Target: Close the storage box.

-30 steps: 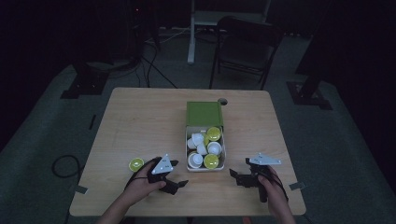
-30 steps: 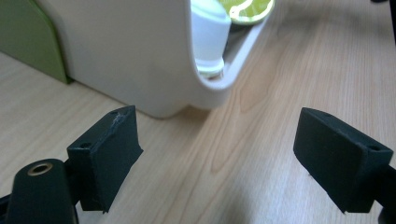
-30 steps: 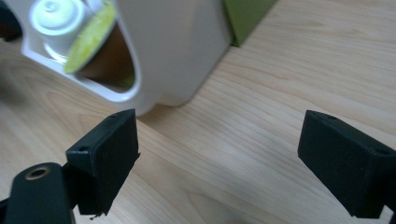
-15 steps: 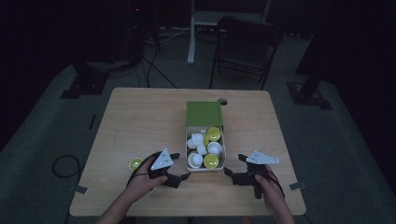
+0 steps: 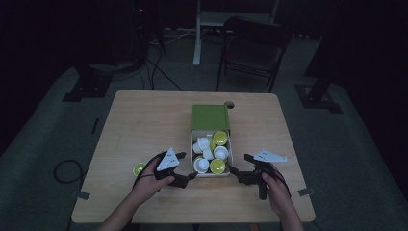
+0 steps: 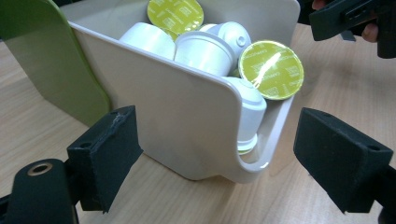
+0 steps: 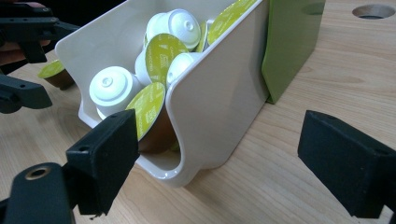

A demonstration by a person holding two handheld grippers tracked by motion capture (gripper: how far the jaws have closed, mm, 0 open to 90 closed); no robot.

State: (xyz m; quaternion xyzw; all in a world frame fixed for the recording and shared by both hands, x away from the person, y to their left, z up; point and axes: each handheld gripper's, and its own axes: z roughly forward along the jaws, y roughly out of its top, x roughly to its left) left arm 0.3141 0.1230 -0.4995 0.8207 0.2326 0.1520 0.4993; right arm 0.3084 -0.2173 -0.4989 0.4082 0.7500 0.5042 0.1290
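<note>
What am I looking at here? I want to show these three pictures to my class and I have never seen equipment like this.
No robot is involved: a person at a wooden table holds a hand tool with two black fingers in each hand. The high view looks down from above the person. The left gripper and right gripper sit either side of a white tray that slides out of a green sleeve. The tray holds coffee capsules, white with yellow-green foil lids. One loose capsule lies on the table beside the left hand.

The other two pictures come from small cameras riding on the tools, each looking along its own fingers at the tray's corner. Both tools are open and hold nothing; the fingers stand apart from the tray.
</note>
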